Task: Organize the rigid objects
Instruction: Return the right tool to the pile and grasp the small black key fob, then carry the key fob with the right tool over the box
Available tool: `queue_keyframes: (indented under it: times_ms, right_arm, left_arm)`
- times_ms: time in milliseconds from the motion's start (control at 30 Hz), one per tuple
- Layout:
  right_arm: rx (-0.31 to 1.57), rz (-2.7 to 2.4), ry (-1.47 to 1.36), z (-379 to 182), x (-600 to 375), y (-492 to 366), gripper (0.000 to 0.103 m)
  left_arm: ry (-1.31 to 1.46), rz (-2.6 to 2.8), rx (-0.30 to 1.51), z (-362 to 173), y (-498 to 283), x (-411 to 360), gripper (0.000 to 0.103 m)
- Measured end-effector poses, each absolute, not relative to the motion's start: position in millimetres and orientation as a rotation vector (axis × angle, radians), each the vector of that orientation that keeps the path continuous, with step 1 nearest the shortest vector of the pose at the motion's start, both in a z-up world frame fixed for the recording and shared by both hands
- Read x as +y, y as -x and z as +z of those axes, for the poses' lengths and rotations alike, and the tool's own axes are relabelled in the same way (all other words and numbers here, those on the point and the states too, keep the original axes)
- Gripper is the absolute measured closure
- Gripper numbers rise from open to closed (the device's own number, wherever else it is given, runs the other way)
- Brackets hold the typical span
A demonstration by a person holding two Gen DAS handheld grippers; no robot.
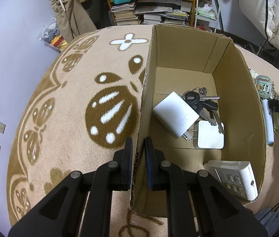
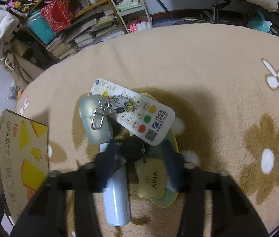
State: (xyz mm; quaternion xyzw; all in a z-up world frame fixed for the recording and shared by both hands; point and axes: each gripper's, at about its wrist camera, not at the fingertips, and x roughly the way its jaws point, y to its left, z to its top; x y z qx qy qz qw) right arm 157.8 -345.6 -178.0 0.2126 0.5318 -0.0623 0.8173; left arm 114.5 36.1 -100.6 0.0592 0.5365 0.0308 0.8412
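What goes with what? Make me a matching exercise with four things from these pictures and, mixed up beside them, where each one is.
Things:
1. bunch of keys
2. remote control
3. left gripper
4. gold tag

Places:
A. shut on the wall of the cardboard box
B. inside the box
C. under a cartoon charm
D. beside the pale cylinder

Pairs: 1-B, 2-C, 3-A, 4-D

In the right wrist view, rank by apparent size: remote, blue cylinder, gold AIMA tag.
1. Remote.
2. Blue cylinder, close behind; it lies nearer the camera and partly hidden, so this order is unsure.
3. Gold AIMA tag, clearly smallest.
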Motion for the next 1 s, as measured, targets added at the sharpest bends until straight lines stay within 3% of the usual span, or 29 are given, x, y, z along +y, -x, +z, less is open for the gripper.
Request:
queue_keyframes:
  times_ms: [167,367,1000]
  right_arm:
    - [1.149,-0.140,-0.462,-179.5,-348.3,-155.3,0.088]
    - [1.148,-0.152,-0.426,-175.3,-345.0,-151.6,0.100]
    - [0.957,-0.073,-0.403,-98.9,-317.1,-132.5,0.100]
  left_arm:
    - [-0.136,0.064,1.131,-100.2,-115.1,36.7,0.091]
    - [-0.118,0.060,1.134,-99.6,-114.5,37.4,0.091]
    - [-0.117,0.059,1.134,-99.6,-112.1,40.3,0.091]
